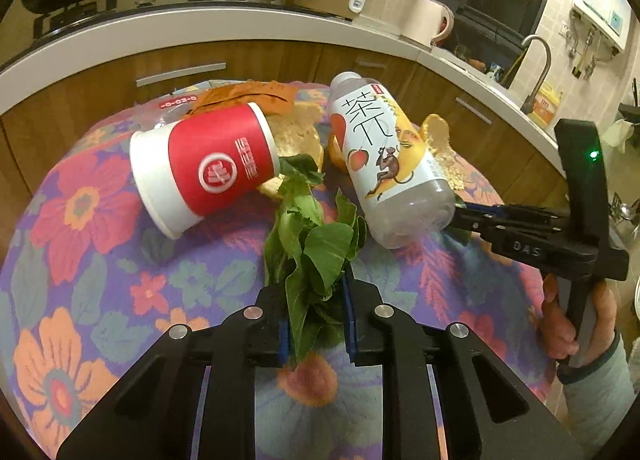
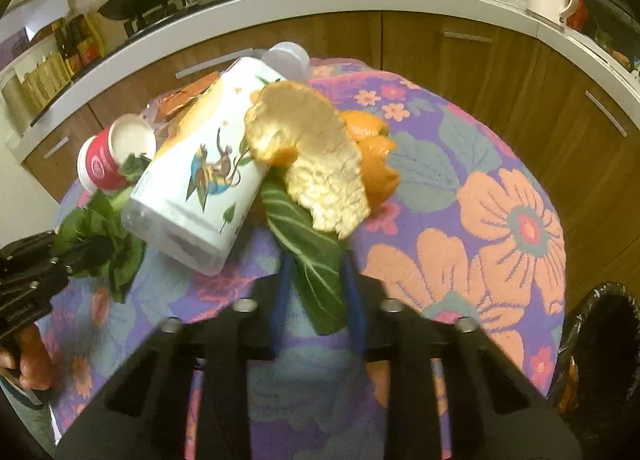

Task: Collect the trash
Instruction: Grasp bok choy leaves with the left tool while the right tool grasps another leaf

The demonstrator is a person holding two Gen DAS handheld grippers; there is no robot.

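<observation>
Left gripper [image 1: 316, 316] brackets the leafy greens [image 1: 310, 248] on the floral tablecloth [image 1: 100, 260], fingers partly apart. Right gripper [image 2: 316, 292] likewise straddles a green leaf [image 2: 316, 260]. Each should close low on stems, avoiding the bottle [image 1: 384, 160].

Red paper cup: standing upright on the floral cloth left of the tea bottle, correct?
Not upright. The left wrist view shows the red paper cup lying on its side on the floral cloth, left of the tea bottle.
</observation>
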